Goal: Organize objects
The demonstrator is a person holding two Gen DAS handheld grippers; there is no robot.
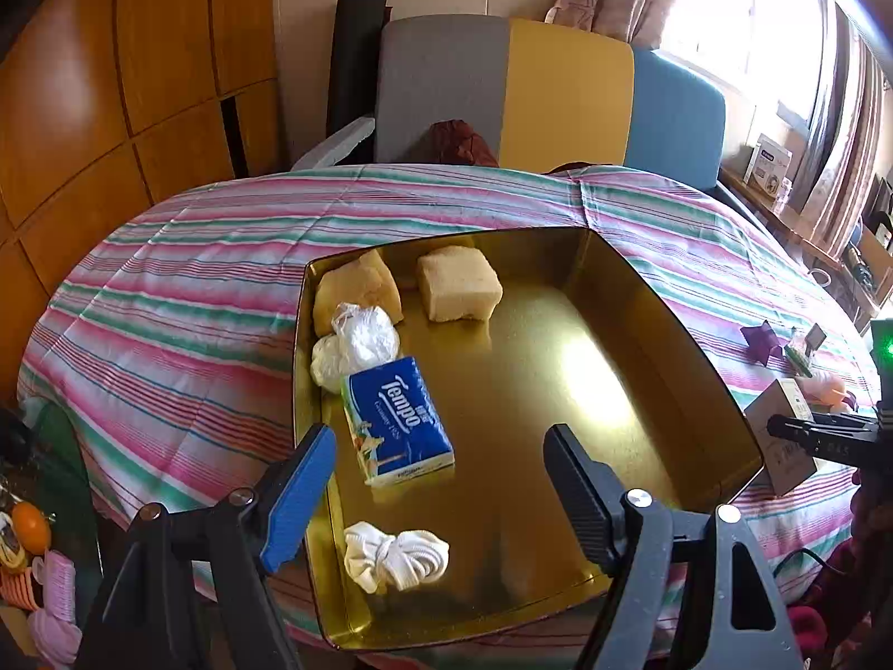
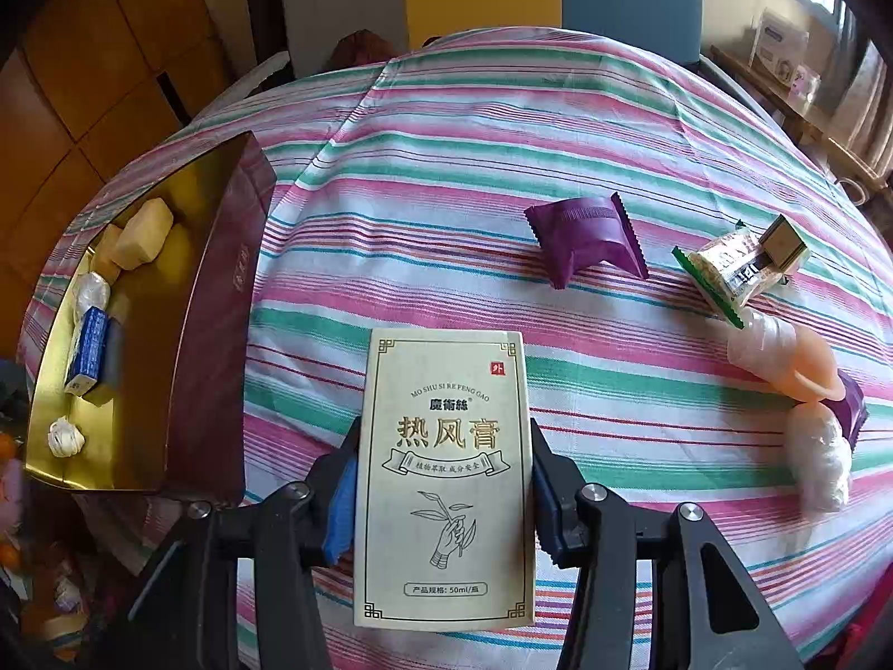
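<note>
A gold-lined box (image 1: 642, 329) with maroon outer walls (image 2: 217, 301) sits on the striped tablecloth. Inside lie two yellow sponges (image 1: 457, 285), a white plastic wad (image 1: 357, 340), a blue Tempo tissue pack (image 1: 399, 419) and a white knotted cloth (image 1: 393, 555). My left gripper (image 1: 438, 494) is open and empty above the box's near end. My right gripper (image 2: 443, 480) is shut on a cream carton with Chinese print (image 2: 446, 474), held above the cloth to the right of the box; the carton also shows in the left wrist view (image 1: 781, 435).
On the cloth to the right lie a purple packet (image 2: 586, 237), a green-edged snack packet (image 2: 725, 273), a small tan box (image 2: 784, 245), peach and white bundles (image 2: 792, 357) and a white wad (image 2: 823, 458). Chairs (image 1: 502, 89) stand behind the table.
</note>
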